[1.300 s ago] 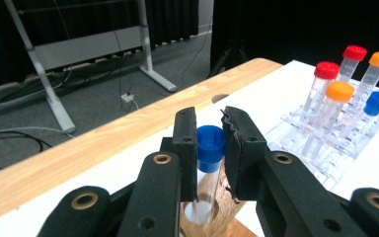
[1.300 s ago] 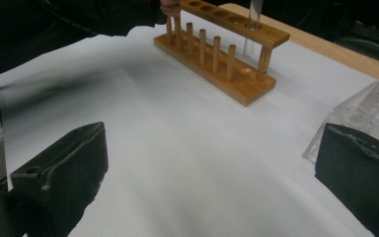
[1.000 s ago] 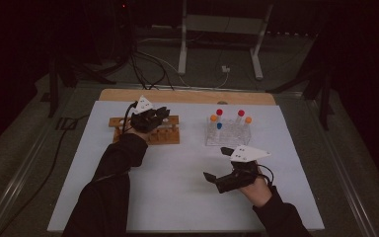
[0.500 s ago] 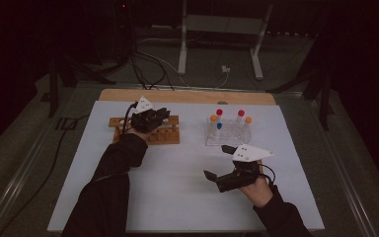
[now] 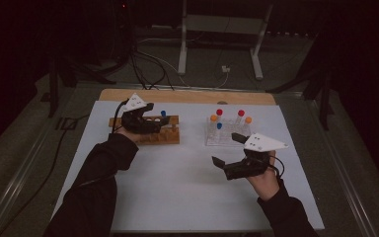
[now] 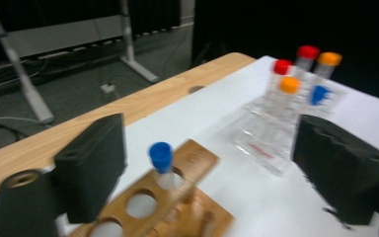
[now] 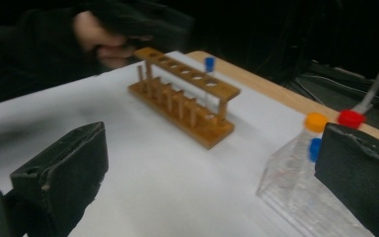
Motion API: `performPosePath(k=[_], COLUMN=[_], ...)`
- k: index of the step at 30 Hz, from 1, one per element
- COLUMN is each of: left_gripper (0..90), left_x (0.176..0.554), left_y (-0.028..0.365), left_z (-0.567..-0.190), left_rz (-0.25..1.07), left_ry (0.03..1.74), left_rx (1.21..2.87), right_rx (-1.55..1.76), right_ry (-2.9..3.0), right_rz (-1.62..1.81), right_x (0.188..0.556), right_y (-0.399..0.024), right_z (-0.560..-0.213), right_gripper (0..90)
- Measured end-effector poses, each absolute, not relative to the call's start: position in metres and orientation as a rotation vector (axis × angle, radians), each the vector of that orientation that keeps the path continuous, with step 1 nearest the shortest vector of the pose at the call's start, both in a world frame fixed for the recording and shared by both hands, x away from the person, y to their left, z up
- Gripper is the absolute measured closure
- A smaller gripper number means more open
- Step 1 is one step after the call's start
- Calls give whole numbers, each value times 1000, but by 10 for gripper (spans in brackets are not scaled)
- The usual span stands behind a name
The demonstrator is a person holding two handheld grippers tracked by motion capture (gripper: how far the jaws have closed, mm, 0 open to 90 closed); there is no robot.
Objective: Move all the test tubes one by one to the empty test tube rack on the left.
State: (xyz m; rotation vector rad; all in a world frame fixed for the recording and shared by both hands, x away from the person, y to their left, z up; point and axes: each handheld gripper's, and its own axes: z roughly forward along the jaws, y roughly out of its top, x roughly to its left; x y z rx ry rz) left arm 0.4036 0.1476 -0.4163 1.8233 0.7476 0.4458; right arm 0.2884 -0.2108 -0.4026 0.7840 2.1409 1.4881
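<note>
your left gripper (image 5: 150, 123) sits left of centre in the high view, over the wooden rack (image 5: 170, 136), jaws spread wide with nothing between them. in its own view a blue-capped tube (image 6: 162, 165) stands in a rack hole between the jaws, apparently untouched, though the blur makes that hard to judge. your right gripper (image 5: 226, 149) hovers lower right, jaws parted and empty, just beside the clear rack (image 5: 212, 138) of red, orange and blue capped tubes on the white table (image 5: 177, 192).
</note>
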Motion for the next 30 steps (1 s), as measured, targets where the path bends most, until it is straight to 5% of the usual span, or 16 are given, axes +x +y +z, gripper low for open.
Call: performPosePath(k=[3,17,30], left_gripper=[22,18,18], left_x=[387,316,274], left_y=[153,170,178], left_z=[-415,-428,-453], left_rz=[421,333,311], left_ry=[711,631,610], left_rx=[1840,1820,1838], right_rx=[805,1009,1145], right_ry=[2126,2079,2144], right_rz=[1474,1427,1197], right_x=[295,341,370], right_y=[-214,-219,-215], right_z=[-398,-413,-455], right_gripper=[0,14,316])
